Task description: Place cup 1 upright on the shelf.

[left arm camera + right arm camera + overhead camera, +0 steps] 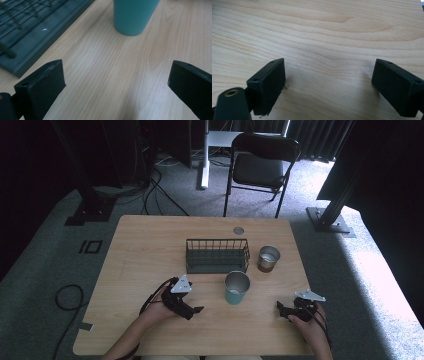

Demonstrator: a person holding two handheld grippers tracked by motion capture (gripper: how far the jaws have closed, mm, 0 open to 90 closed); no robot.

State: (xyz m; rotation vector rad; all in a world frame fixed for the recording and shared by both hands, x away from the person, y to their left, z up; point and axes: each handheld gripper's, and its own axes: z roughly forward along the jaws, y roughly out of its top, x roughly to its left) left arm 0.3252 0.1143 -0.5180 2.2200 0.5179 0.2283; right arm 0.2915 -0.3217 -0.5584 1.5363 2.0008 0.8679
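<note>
Teal cup (pixel 236 288) upright, near ahead of left tool (pixel 116 82), untouched

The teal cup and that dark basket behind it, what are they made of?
The teal cup looks like metal: a bare silvery rim and inside, with a matte teal coat outside. The basket appears to be thin dark wire, probably coated, with a flat dark base, possibly plastic.

No legible text, labels, brands or numbers anywhere (cups and rack unmarked)
</note>
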